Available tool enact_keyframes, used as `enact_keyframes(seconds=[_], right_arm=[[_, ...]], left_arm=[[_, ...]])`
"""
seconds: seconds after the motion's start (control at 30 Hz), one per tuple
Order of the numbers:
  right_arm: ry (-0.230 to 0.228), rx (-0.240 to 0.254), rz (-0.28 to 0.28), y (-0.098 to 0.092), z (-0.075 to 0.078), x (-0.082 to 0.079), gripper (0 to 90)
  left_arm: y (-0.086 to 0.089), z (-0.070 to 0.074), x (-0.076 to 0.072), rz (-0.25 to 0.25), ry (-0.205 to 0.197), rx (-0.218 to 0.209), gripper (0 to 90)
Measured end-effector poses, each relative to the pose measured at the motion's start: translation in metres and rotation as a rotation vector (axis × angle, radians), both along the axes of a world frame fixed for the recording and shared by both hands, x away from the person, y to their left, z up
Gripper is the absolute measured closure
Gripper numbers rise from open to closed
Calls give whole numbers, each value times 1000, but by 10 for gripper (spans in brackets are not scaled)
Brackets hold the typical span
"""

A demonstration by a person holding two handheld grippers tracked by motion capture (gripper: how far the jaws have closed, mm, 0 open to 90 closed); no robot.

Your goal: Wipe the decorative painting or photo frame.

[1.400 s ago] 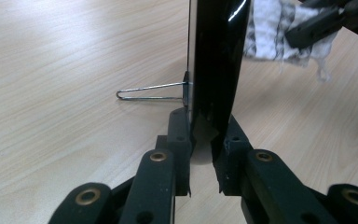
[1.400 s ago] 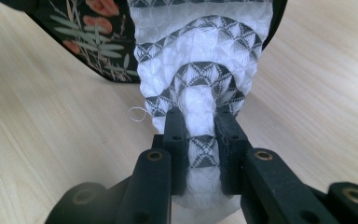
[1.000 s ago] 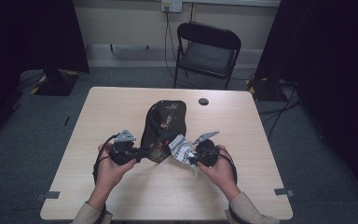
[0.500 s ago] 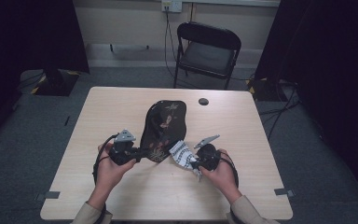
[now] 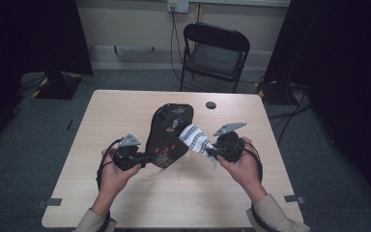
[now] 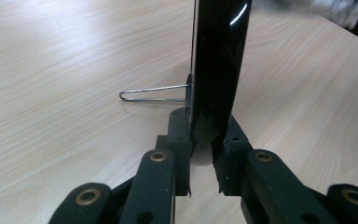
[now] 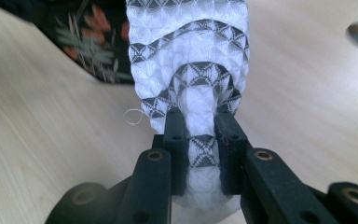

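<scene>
A black glossy panel with a red and green flower print (image 5: 168, 130) stands tilted on the table, its near bottom edge clamped in my shut left gripper (image 5: 142, 155). In the left gripper view the panel (image 6: 216, 60) is edge-on between the jaws of that gripper (image 6: 205, 140), and a thin wire stand (image 6: 154, 93) juts from its back. My right gripper (image 5: 211, 151) is shut on a white cloth with black patterned bands (image 5: 195, 139), lifted beside the panel's right edge. In the right gripper view the cloth (image 7: 191, 56) bunches between the pads of that gripper (image 7: 200, 130), with the flowered panel (image 7: 84, 42) behind it.
The light wooden table (image 5: 125, 111) has a small dark round spot (image 5: 211, 105) near its far edge. A black folding chair (image 5: 215, 50) stands behind the table. Dark curtains hang at both sides, and cables lie on the grey carpet.
My right gripper has lifted with the cloth, moving up and a little to the right beside the panel. The left gripper and the panel have stayed put.
</scene>
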State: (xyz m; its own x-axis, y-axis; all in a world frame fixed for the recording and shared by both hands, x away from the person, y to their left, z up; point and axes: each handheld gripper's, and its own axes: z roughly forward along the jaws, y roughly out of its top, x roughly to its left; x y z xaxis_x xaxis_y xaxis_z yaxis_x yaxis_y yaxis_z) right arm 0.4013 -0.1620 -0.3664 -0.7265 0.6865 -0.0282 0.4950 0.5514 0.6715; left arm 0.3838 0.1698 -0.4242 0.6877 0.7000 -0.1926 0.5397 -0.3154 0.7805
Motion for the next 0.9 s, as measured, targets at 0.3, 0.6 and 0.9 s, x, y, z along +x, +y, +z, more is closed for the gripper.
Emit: enact_keyframes(seconds=[0.3, 0.6, 0.9], right_arm=[[-107, 39, -6, 12, 62, 7, 776], [-109, 23, 17, 32, 67, 18, 776], [-67, 22, 28, 36, 40, 20, 776]], left_arm=[[-4, 1, 4, -21, -2, 0, 787], [-9, 1, 9, -30, 1, 1, 788], [-8, 2, 11, -34, 2, 3, 788]])
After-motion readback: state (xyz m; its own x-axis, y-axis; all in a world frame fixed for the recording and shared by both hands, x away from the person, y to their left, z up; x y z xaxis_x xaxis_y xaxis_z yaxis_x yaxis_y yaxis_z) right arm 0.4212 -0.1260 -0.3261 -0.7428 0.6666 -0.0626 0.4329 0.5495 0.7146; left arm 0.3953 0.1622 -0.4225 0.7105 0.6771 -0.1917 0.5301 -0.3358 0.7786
